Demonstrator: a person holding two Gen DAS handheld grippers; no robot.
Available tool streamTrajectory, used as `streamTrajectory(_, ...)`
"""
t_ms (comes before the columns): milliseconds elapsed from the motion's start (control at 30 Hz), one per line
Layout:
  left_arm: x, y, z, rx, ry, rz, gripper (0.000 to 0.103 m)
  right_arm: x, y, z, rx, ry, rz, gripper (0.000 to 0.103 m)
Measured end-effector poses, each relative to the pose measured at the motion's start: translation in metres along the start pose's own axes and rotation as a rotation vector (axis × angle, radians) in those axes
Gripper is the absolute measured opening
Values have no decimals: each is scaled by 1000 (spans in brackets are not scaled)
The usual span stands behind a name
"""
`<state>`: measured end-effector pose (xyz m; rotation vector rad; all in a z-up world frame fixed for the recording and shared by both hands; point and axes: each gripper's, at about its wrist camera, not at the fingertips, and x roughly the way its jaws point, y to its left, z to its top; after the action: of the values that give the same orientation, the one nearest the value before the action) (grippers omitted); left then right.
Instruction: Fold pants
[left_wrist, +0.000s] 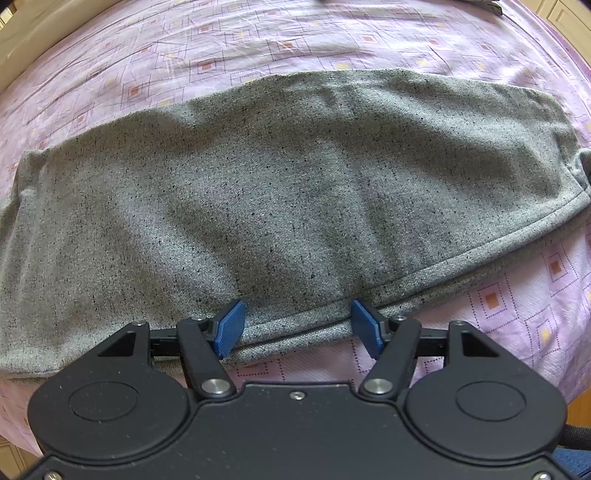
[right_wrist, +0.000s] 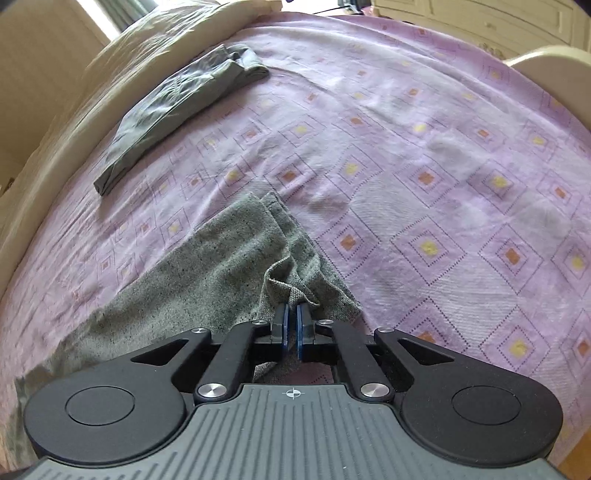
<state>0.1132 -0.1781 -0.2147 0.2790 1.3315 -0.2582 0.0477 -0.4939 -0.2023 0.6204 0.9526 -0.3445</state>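
left gripper (left_wrist: 297, 325): jaws wide, straddling hem of grey pants (left_wrist: 280, 192) | right gripper (right_wrist: 292, 326): pinching a pants corner | surface: pink patterned bedsheet (right_wrist: 424, 155)

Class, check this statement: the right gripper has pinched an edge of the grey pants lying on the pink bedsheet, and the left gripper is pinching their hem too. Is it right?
Not quite. The left gripper is open, its pads either side of the grey pants hem, as the left wrist view shows. The right gripper does pinch an edge, on the pink bedsheet.

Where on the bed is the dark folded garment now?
In the right wrist view, the dark folded garment lies upper left on the pink sheet, beside the cream pillow.
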Motion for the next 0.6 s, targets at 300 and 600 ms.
streamTrajectory(300, -22, -7, 8, 16, -45, -49, 64, -2, 2, -9, -110, 3, -137, 3)
streamTrajectory(600, -30, -5, 45, -28, -107, -55, 64, -2, 1, -4, -71, 15, -121, 5)
